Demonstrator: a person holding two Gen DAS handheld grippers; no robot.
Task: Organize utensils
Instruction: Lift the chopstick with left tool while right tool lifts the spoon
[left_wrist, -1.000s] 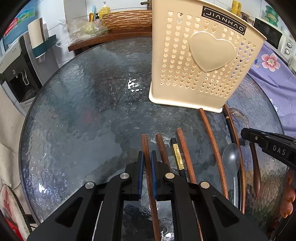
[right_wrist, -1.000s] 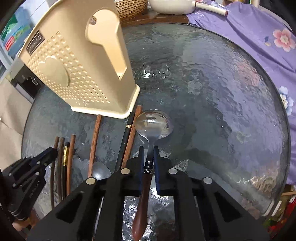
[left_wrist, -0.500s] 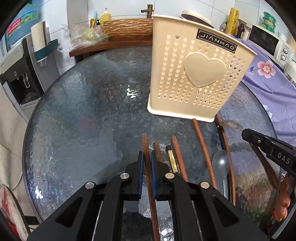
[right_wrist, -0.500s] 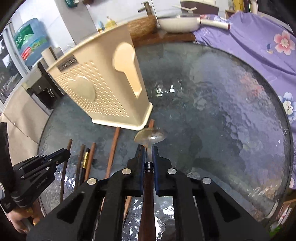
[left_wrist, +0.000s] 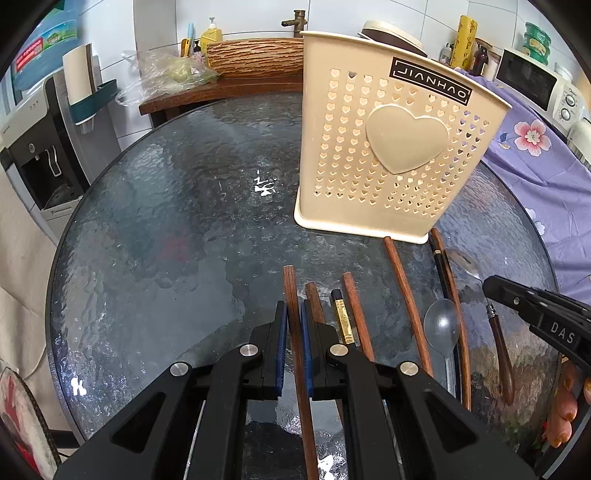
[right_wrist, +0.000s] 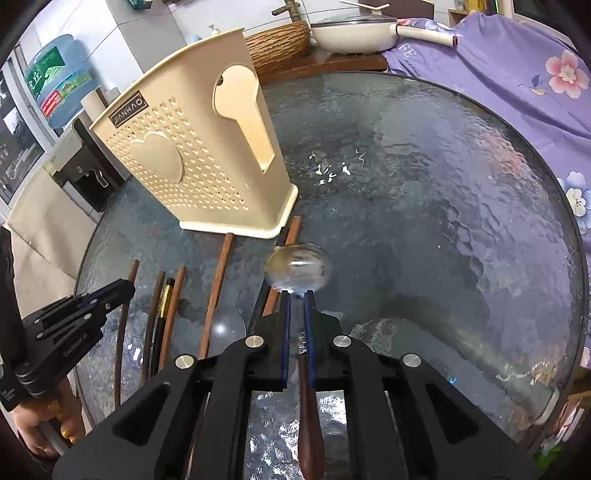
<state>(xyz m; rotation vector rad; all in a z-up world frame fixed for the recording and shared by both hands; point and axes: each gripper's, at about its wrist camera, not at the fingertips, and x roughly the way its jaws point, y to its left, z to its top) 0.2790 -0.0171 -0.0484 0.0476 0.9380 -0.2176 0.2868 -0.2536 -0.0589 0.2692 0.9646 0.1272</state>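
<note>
Left gripper pinches a wooden chopstick; cream holder stands behind the utensil row; right gripper clamps a wood-handled spoon, whose long overhang could twist loose or clip the holder's rim.

Left claw clamped on chopstick; right claw clamped on spoon.
</note>
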